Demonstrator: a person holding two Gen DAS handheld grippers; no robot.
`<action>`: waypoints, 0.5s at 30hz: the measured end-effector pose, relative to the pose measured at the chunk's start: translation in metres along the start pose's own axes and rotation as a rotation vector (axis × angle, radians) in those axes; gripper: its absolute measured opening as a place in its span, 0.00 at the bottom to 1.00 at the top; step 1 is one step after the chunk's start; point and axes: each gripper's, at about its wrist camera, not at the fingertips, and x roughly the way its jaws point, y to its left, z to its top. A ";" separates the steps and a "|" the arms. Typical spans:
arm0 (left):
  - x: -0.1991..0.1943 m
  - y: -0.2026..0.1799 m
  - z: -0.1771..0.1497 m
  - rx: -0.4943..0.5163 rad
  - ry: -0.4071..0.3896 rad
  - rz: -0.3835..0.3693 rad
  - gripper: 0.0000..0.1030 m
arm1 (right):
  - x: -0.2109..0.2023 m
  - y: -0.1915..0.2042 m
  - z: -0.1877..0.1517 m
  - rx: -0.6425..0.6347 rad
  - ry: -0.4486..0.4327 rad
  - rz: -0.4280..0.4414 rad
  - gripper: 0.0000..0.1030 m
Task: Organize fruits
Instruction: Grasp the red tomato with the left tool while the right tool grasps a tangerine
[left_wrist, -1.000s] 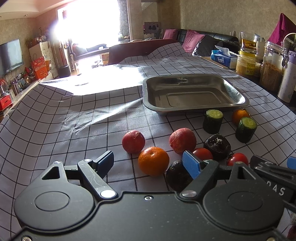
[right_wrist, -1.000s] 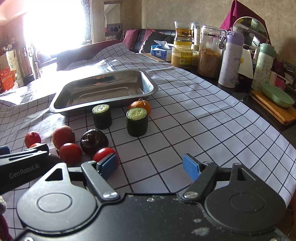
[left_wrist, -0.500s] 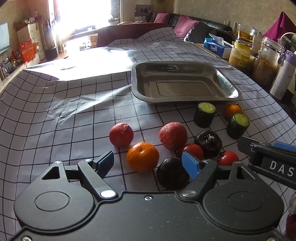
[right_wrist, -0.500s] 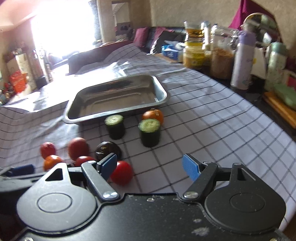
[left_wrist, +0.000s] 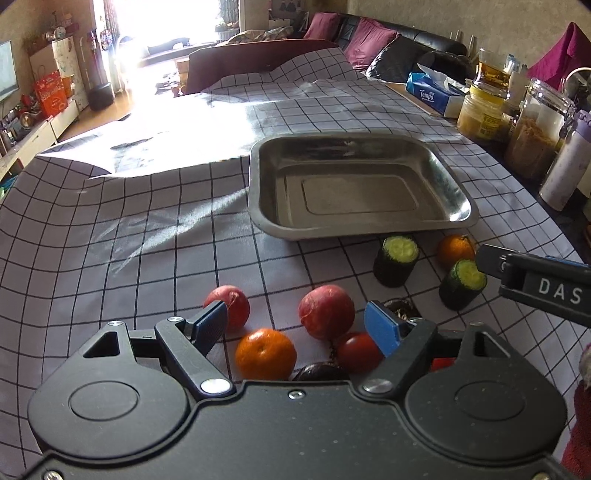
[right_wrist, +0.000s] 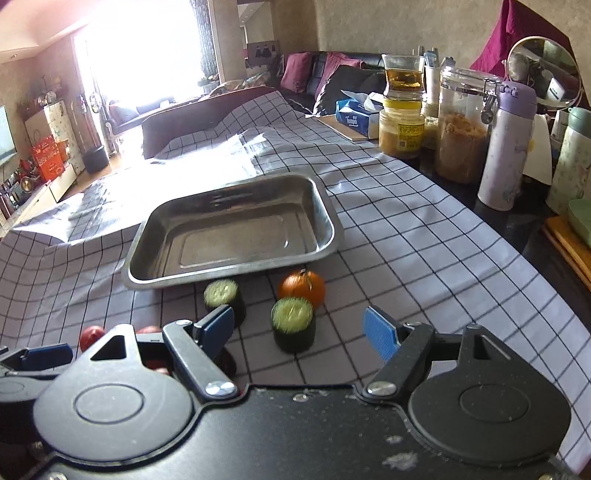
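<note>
Left wrist view: left gripper, blue-padded fingers spread wide, nothing between them, hovering low over a cluster of fruit on the grey checked tablecloth. Between the fingers: a round orange mandarin, a larger red round fruit beyond it, a small red tomato touching that fruit's near right. A smaller red fruit sits partly behind the left pad. A dark wrinkled fruit shows at the gripper body's edge. Shallow rectangular steel tray lies beyond, holding no fruit. Two upright dark-green cucumber stubs stand near its front rim, a second mandarin beside them. Right gripper enters from the right, above the nearer stub.

Right wrist view: right gripper, fingers wide apart and empty, framing the nearer cucumber stub; the mandarin is just behind it, the steel tray further on. Jars and a lilac flask line the table's right side.
</note>
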 end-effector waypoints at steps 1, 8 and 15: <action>-0.001 0.000 0.002 -0.007 -0.001 0.001 0.79 | 0.002 -0.001 0.004 -0.002 0.008 0.001 0.77; 0.004 0.000 0.015 -0.038 -0.011 -0.024 0.69 | 0.006 0.002 0.024 -0.096 -0.041 0.011 0.77; 0.007 -0.001 0.014 -0.059 -0.058 -0.041 0.68 | 0.025 -0.001 0.044 -0.095 -0.041 0.062 0.77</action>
